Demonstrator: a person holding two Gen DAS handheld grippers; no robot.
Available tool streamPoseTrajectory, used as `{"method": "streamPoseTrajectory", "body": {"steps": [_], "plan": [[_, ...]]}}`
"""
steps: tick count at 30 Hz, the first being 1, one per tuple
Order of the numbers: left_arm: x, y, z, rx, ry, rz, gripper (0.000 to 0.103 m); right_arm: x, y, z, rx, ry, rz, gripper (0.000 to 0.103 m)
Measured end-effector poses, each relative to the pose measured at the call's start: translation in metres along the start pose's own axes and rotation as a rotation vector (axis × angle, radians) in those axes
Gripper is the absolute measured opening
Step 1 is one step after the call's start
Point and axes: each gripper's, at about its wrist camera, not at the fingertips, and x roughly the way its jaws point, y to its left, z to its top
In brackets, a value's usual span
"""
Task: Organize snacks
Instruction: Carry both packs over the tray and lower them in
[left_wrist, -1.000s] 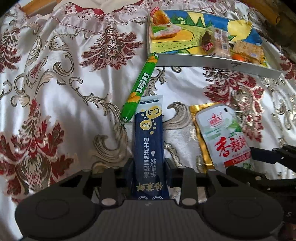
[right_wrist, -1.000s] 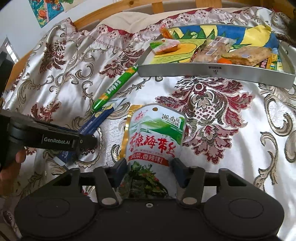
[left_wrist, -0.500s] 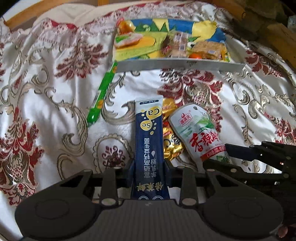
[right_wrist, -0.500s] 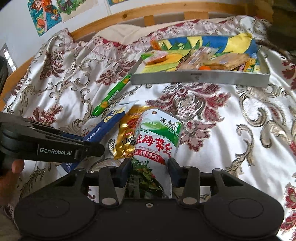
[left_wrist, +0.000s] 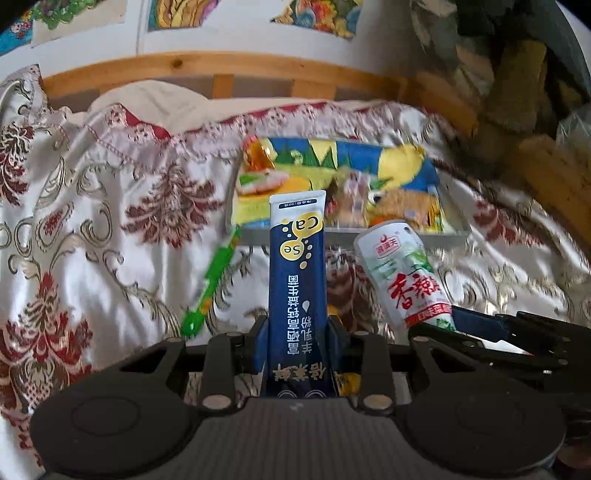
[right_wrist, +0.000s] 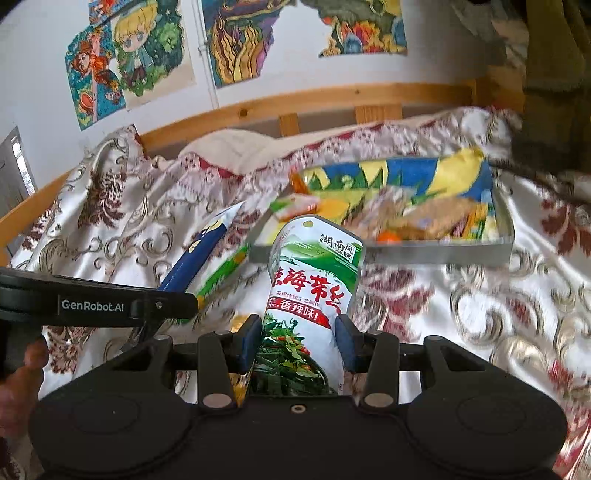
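Note:
My left gripper (left_wrist: 297, 343) is shut on a dark blue stick packet (left_wrist: 297, 280) and holds it up above the bedspread; the packet also shows in the right wrist view (right_wrist: 199, 254). My right gripper (right_wrist: 297, 343) is shut on a white and green kelp snack pouch (right_wrist: 310, 291), also lifted; it shows in the left wrist view (left_wrist: 402, 273). A grey tray (left_wrist: 354, 236) with several snacks lies ahead, also in the right wrist view (right_wrist: 436, 253). A green stick snack (left_wrist: 210, 284) lies on the cloth left of the tray. A yellow packet (right_wrist: 240, 321) lies under the pouch.
The patterned white and red bedspread (left_wrist: 92, 236) covers the bed. A wooden bed rail (left_wrist: 221, 72) and a wall with posters (right_wrist: 136, 62) stand behind the tray. A dark pile (left_wrist: 517, 66) sits at the far right.
Both grippers have lifted their packets off the bedspread and tilted up, so the tray, bed rail and wall have come into view.

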Motion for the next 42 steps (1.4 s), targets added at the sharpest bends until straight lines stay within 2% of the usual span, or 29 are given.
{"method": "streamPoseTrajectory", "body": {"steps": [8,13,21,26,32,42], "plan": [[0.018,-0.013,0.041,0.012,-0.070,0.082,0.035,0.016,-0.034,0.037,0.001,-0.098,-0.019,0.046],[0.038,-0.029,0.069,0.037,-0.113,0.098,0.035,0.034,-0.067,0.060,0.067,-0.163,-0.029,0.046],[0.088,-0.038,0.121,0.001,-0.139,0.106,0.035,0.075,-0.112,0.096,0.090,-0.271,-0.079,0.046],[0.130,-0.036,0.146,-0.045,-0.108,0.151,0.036,0.100,-0.142,0.101,0.118,-0.267,-0.131,0.046],[0.182,-0.033,0.150,-0.109,-0.019,0.176,0.036,0.121,-0.171,0.099,0.194,-0.214,-0.168,0.046],[0.213,-0.043,0.132,-0.048,0.050,0.235,0.036,0.148,-0.180,0.100,0.280,-0.170,-0.166,0.047]]}}
